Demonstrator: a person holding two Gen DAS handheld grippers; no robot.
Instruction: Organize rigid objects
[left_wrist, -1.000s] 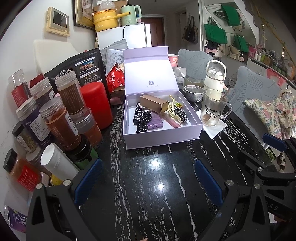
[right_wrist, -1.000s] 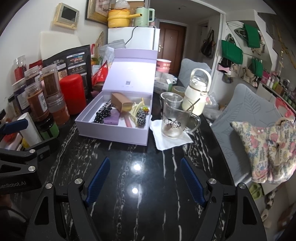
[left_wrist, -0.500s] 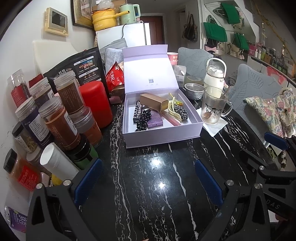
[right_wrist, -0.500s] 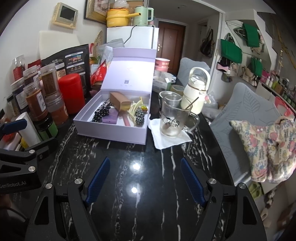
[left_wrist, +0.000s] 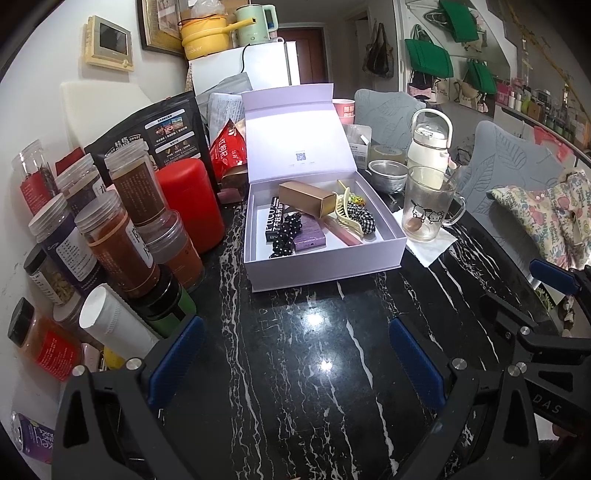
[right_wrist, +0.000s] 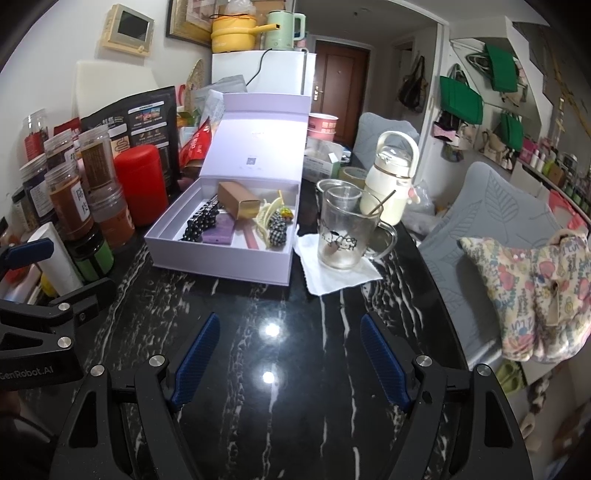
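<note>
An open lilac box (left_wrist: 325, 271) (right_wrist: 221, 264) stands on the black marble table with its lid upright. Inside lie a gold carton (left_wrist: 306, 199) (right_wrist: 236, 201), a purple packet (left_wrist: 309, 236), a black beaded piece (left_wrist: 282, 236), a cream hair claw (left_wrist: 345, 210) and a checked scrunchie (left_wrist: 364, 219). My left gripper (left_wrist: 295, 354) is open and empty, hovering over the table in front of the box. My right gripper (right_wrist: 290, 363) is open and empty, to the right of the left one.
Several spice jars (left_wrist: 118, 243), a red canister (left_wrist: 190, 203) and a white tube (left_wrist: 110, 325) crowd the left side. A glass mug (left_wrist: 428, 210) (right_wrist: 341, 229) sits on a white napkin (right_wrist: 336, 273) right of the box, with a white bottle (right_wrist: 389, 184) behind it.
Both grippers have shifted only slightly; the box sits a little nearer in both views. Nothing was taken hold of or let go.
</note>
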